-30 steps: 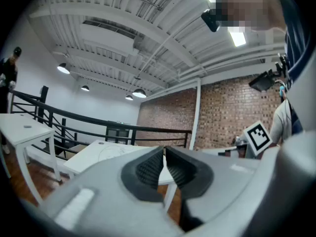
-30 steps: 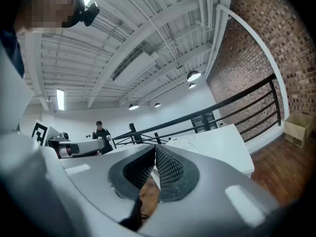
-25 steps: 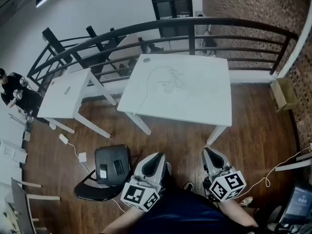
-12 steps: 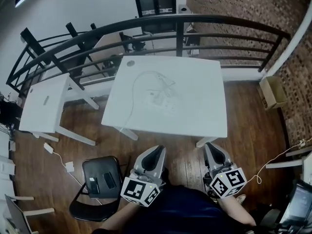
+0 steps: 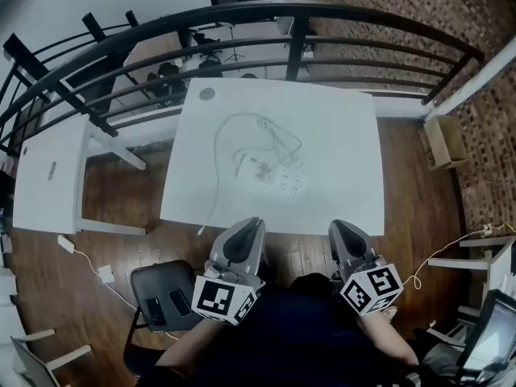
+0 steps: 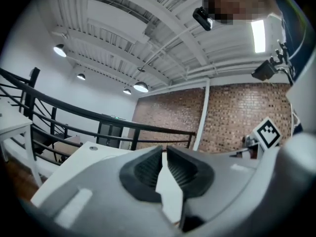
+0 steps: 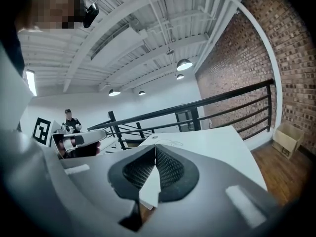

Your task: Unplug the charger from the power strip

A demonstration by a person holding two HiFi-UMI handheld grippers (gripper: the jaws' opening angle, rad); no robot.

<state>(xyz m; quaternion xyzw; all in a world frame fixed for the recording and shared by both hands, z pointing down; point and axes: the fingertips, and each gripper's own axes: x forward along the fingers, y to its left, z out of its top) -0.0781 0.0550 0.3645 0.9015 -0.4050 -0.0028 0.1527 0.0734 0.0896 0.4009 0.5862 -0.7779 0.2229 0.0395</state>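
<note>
Head view, bench (image 5: 339, 127): white, fills the middle of the frame.
Head view, power strip (image 5: 280, 181): lies flat at the bench's centre, the charger (image 5: 243, 166) at its left end, apparently plugged in; its cable (image 5: 230, 127) loops toward the top.
Head view, grippers: left gripper (image 5: 247, 224) and right gripper (image 5: 342, 225) sit at the bottom, tips just below the bench's near edge, well apart from the strip.
Left gripper view, jaws: the left gripper (image 6: 164, 150) shows only a narrow slit, with nothing between them.
Right gripper view, jaws: the right gripper (image 7: 155, 150) is pressed together and empty; the bench (image 7: 217, 142) is ahead.
Step in hand: approach. It probably goes best if one gripper opens to pin the strip while the other takes the charger's body and pulls straight out.
Change: the bench was higher and smaller in the frame a second ago; both grippers have come up to its edge, jaws unchanged.
</note>
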